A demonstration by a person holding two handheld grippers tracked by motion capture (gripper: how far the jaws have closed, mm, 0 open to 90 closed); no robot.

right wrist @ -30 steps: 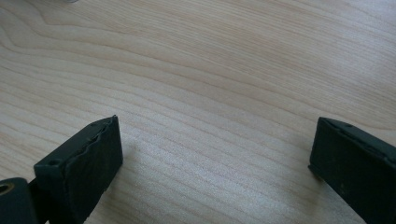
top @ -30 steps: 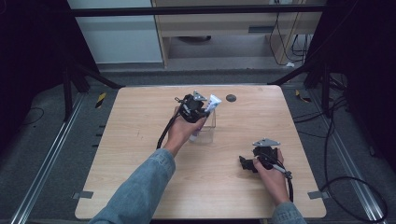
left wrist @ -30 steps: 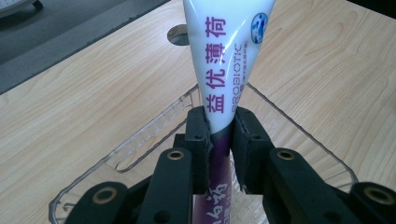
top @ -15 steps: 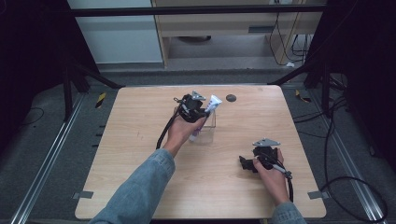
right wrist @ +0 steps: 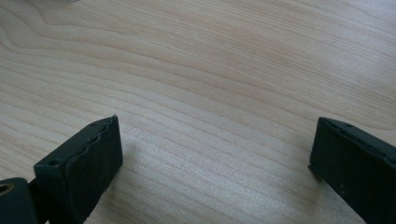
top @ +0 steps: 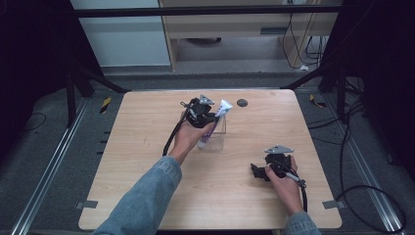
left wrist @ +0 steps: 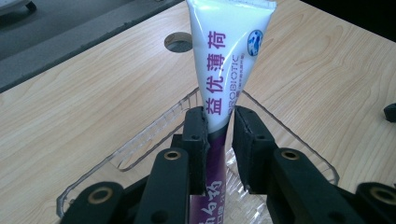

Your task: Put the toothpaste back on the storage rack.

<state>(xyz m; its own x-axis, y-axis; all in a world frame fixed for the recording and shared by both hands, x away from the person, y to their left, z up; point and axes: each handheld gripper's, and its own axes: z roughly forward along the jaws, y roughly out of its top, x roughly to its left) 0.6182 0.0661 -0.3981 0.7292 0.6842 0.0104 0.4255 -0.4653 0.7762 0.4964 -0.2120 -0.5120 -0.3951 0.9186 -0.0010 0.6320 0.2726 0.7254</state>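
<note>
A white and purple toothpaste tube (left wrist: 229, 56) stands nearly upright in a clear plastic box (left wrist: 154, 135), its flat crimped end up. My left gripper (left wrist: 219, 135) is shut on the tube around its middle, just above the box. In the high view the tube (top: 221, 109) leans right over the clear box (top: 219, 143) at the table's middle, with the left gripper (top: 210, 117) held by a hand in a denim sleeve. My right gripper (top: 255, 171) rests low at the front right, pointing left. Its jaws (right wrist: 212, 163) stand wide open over bare wood with nothing between them.
The wooden table (top: 147, 196) has a round dark cable hole (top: 242, 103) behind the box, also seen as the hole (left wrist: 178, 42). Cables trail from both grippers. Dark floor, rails and a cabinet surround the table.
</note>
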